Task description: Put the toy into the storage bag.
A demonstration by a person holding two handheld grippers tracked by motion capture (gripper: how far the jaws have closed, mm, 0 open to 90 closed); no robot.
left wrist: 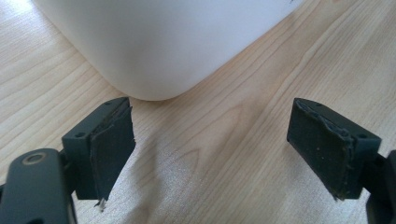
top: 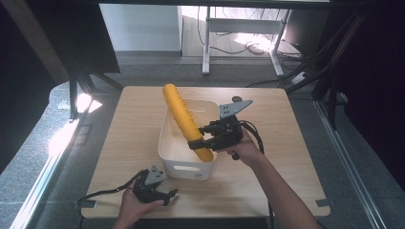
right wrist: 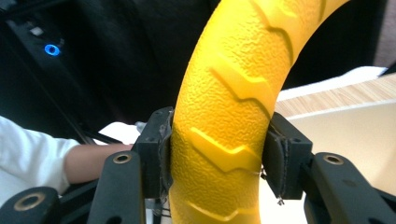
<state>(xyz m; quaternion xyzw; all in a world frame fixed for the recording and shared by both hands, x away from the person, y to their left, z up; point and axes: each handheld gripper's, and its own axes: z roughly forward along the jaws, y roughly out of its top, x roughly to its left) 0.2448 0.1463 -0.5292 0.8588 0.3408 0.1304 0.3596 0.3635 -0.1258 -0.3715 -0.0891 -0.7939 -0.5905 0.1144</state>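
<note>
A long yellow textured foam roller [top: 183,116] slants across the white bin [top: 186,170], its far end sticking out past the back rim and its near end low by the front wall. My right gripper [top: 198,137] is shut on the roller near that lower end. In the right gripper view the roller [right wrist: 224,116] sits between both pads of the right gripper [right wrist: 217,158], touching them. My left gripper [top: 167,195] rests on the table near the front edge, open and holding nothing. In the left gripper view the left gripper [left wrist: 210,149] faces a rounded corner of the bin [left wrist: 163,42].
The wooden table [top: 133,124] carries just the bin near its middle. A black cable [top: 102,193] trails left from the left gripper. Beyond the table's far edge are grey floor, desk legs [top: 207,43] and cables.
</note>
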